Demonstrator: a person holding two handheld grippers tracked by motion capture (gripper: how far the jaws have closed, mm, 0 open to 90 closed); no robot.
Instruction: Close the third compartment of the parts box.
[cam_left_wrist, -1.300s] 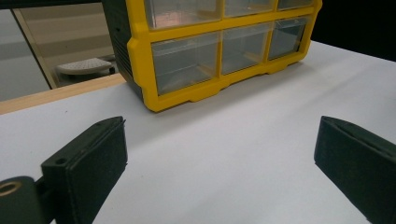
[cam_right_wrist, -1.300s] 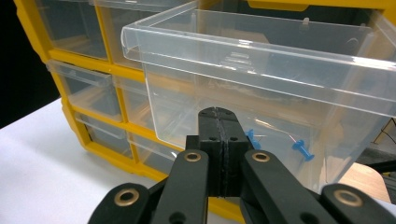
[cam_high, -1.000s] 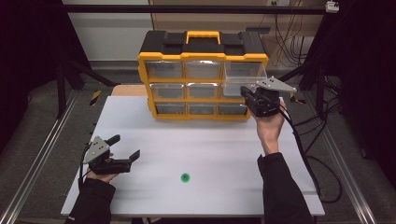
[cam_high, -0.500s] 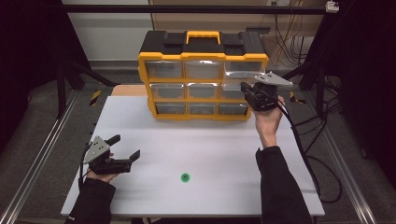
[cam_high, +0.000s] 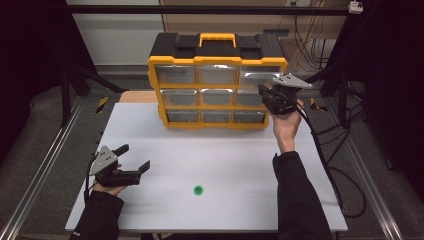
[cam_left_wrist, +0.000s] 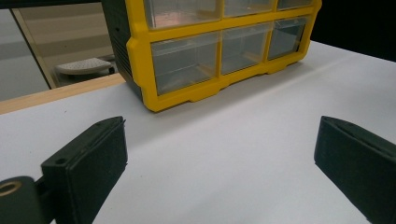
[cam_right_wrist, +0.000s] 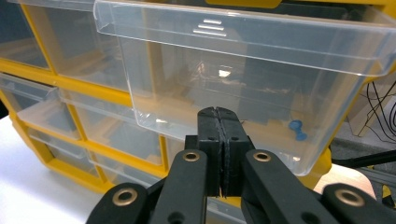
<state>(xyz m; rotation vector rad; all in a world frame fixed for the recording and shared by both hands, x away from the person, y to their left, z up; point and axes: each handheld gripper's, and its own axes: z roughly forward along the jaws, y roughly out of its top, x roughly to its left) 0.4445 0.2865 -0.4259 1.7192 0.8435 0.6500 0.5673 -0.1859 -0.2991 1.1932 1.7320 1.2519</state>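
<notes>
Pulling the clear plastic top-right drawer out of the yellow-and-black nine-drawer parts cabinet looks like the step in hand, and the main risk is that it comes too far. The drawer juts well forward of the yellow frame, and another tug could free it from its slot so it tips and spills the small blue pin lying inside, toward four o'clock of the drawer floor.

The right gripper has its jaws pressed flat together against the drawer's clear front; whether they pinch a lip or merely rest there I cannot tell, so a slip is possible — smooth plastic gives little hold.

The light cabinet might also slide on the white table, with nothing bracing it. The left gripper, jaws spread wide and empty, rests at eight o'clock on the table, well apart from the cabinet. A small green dot sits at six o'clock — nothing blocks the drawer's path.
</notes>
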